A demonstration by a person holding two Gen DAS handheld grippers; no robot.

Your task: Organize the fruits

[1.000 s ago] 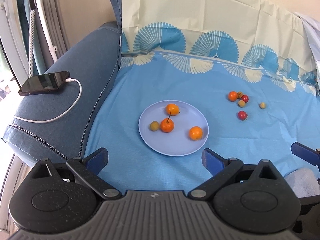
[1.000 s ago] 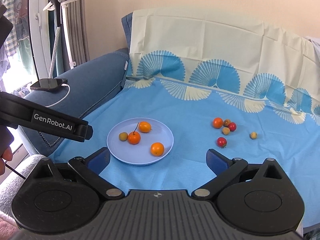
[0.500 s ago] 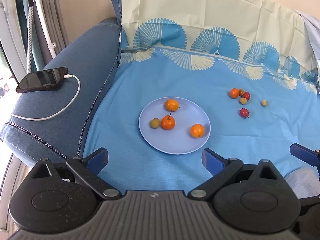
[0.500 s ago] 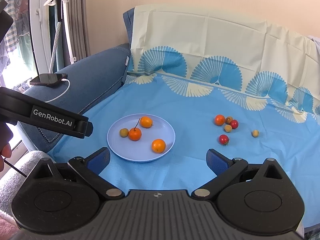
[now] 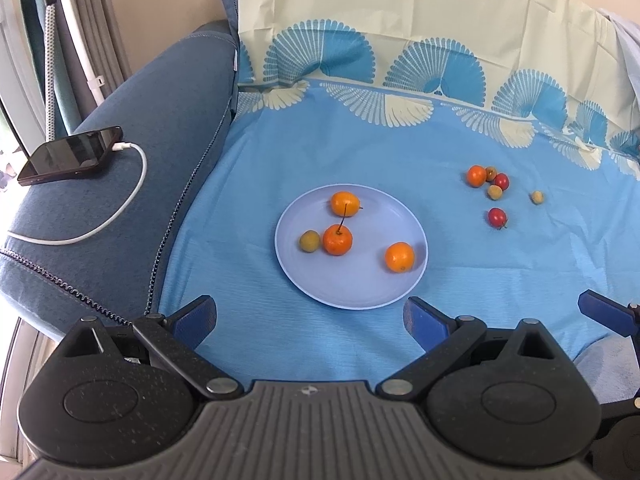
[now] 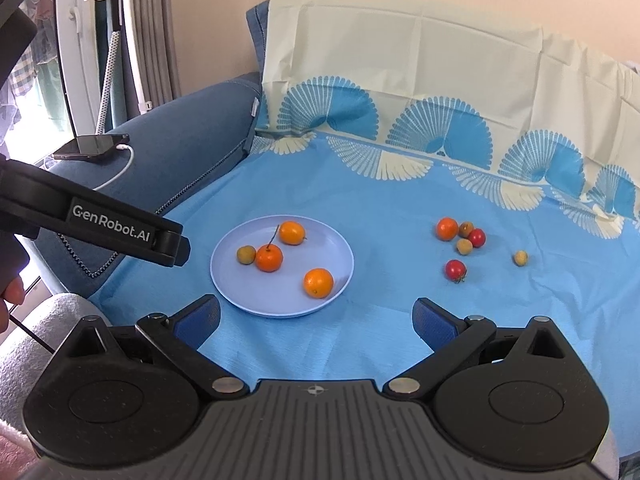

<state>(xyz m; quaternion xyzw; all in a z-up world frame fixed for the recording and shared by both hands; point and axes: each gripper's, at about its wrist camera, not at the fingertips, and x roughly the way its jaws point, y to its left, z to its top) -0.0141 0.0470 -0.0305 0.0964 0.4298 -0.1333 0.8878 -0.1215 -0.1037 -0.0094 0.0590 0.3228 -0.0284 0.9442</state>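
A pale blue plate lies on the blue cloth with three orange fruits and one small tan fruit on it. To its right on the cloth lies a loose cluster: an orange fruit, two red ones and several tan ones. My left gripper hangs open in front of the plate, nothing between its fingers. My right gripper is open too, just right of the plate's near edge.
A blue sofa arm at the left carries a black phone on a white charging cable. A cream and blue patterned cloth covers the backrest. The left gripper's body crosses the right wrist view at the left, held by a hand.
Both views have shifted a little: the plate and fruits sit slightly higher and nearer in the right wrist view. No fruit has moved, and both grippers stayed open.
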